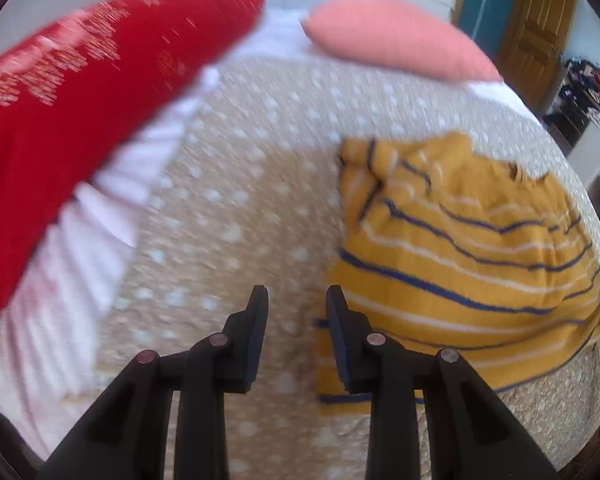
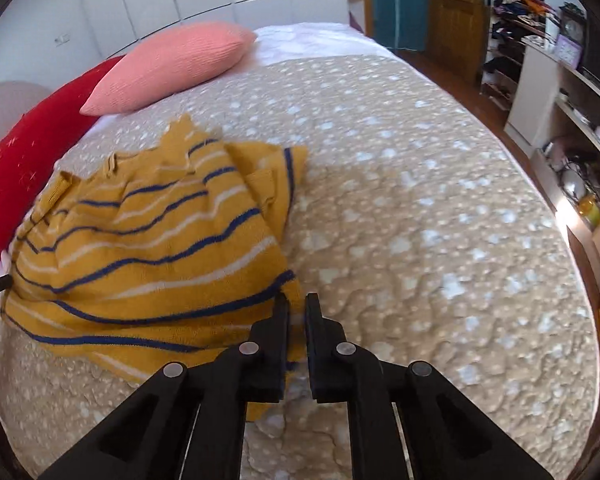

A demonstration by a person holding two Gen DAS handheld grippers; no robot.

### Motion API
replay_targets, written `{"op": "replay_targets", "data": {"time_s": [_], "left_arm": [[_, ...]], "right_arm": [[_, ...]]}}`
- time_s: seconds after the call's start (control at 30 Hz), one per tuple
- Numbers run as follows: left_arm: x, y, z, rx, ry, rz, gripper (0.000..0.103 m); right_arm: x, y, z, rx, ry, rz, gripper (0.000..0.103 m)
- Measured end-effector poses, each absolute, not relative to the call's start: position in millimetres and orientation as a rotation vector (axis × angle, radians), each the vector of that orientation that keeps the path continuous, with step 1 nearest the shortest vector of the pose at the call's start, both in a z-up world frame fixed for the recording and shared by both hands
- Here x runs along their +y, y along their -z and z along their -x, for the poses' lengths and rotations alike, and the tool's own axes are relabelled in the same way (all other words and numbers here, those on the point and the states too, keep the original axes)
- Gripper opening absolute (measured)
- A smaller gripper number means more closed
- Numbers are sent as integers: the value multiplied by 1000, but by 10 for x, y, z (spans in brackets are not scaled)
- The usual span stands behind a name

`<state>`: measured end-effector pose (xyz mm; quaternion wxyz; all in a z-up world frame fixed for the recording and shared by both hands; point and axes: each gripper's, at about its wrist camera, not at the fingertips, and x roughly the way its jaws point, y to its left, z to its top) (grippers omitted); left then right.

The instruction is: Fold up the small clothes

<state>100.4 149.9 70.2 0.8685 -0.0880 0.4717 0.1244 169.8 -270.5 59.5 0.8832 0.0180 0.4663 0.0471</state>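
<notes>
Crumpled mustard-yellow knitted garment with blue and white stripes [image 2: 152, 248] at centre left on spotted beige bedspread [image 2: 420, 220]. Right gripper [image 2: 297, 304] narrowly parted at hem, grip unclear; left gripper [image 1: 298, 300] apart, empty.

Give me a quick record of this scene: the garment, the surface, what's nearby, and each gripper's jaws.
garment: yellow striped top, crumpled, not yet folded
surface: beige dotted bedspread
nearby: pink pillow and red pillow further up the bed
left gripper: jaws apart, at the garment's edge, bedspread showing between them
right gripper: jaws nearly closed at the garment's near corner; unclear whether they pinch the fabric
</notes>
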Motion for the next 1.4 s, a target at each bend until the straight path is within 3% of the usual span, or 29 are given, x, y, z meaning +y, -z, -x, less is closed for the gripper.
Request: {"op": "replay_targets", "data": {"time_s": [0.03, 0.1, 0.17, 0.27, 0.53, 0.6, 0.7, 1.0, 1.17, 1.27, 1.33, 1.4], "left_arm": [[1538, -766, -928, 971, -257, 207, 30], [1573, -862, -771, 943, -241, 256, 42], [1550, -929, -582, 885, -238, 293, 67], [1415, -924, -332, 778, -241, 370, 83], [1017, -135, -101, 745, -257, 415, 83], [1046, -108, 2, 687, -222, 441, 83], [1206, -103, 120, 605, -175, 545, 91], [1234, -73, 95, 590, -123, 569, 93], [1265, -58, 90, 574, -90, 587, 95], [1269, -58, 109, 568, -83, 597, 96], [1264, -59, 107, 570, -81, 599, 97], [1257, -62, 107, 571, -69, 594, 100]], "right_arm": [[-2705, -666, -1650, 951, -103, -25, 22], [-2702, -795, -1558, 910, -89, -5, 27], [-2726, -967, -1445, 882, -117, -32, 31], [-2537, -1138, -1403, 859, -186, -75, 31], [-1126, -1165, -1743, 911, -420, -19, 31], [-768, -1086, -1874, 925, -452, 10, 31], [-152, -872, -2177, 977, -488, 81, 31], [1366, -268, -3075, 1034, -443, 371, 30], [1740, -107, -3314, 1061, -448, 434, 27], [1663, -282, -3304, 1067, -472, 349, 28], [1518, -492, -3212, 1050, -491, 295, 30], [1276, -719, -3086, 1025, -493, 272, 43]]}}
